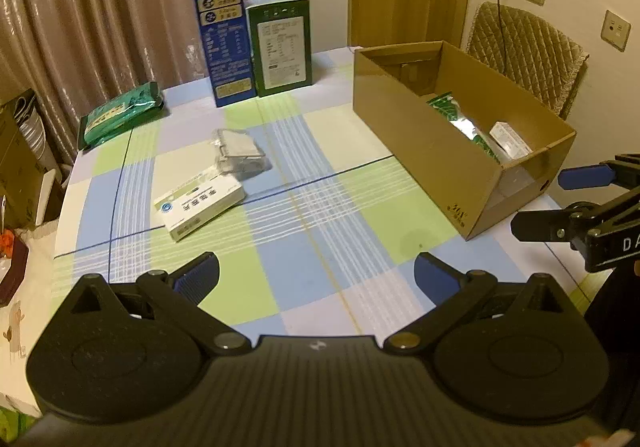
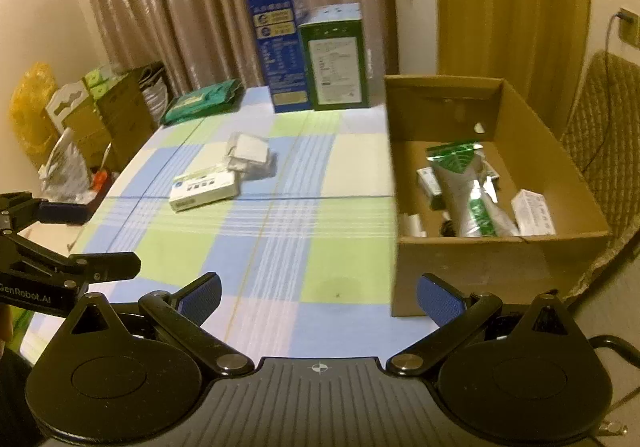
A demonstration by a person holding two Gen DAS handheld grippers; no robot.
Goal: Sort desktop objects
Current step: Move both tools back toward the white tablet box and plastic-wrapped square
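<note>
left wrist view: both tongs spread over the checked desk

left wrist camera showed a green packet [image 1: 120, 114] lying at the desk's far left corner. nearer the middle of the desk [image 1: 288, 255], on its checked cloth, a white medicine box [image 1: 199, 205] lay flat, and a clear-wrapped grey bundle [image 1: 239, 153] sat just behind it, touching or nearly so. along the far edge a tall blue carton [image 1: 222, 37] and a green carton [image 1: 280, 43] stood upright side by side. the left gripper [image 1: 316, 279] hung low over the near edge, its blue-padded tongs spread wide with nothing between them. on the right side of the desk sat an open cardboard box [image 1: 432, 143]; the right wrist view showed a green-and-silver pouch [image 2: 464, 183] and a small white carton [image 2: 534, 213] lying inside it, with other small items too dim to tell. the right gripper [image 2: 319, 301] hovered at the near edge beside the box's near corner, its tongs likewise spread and holding nothing.
</note>
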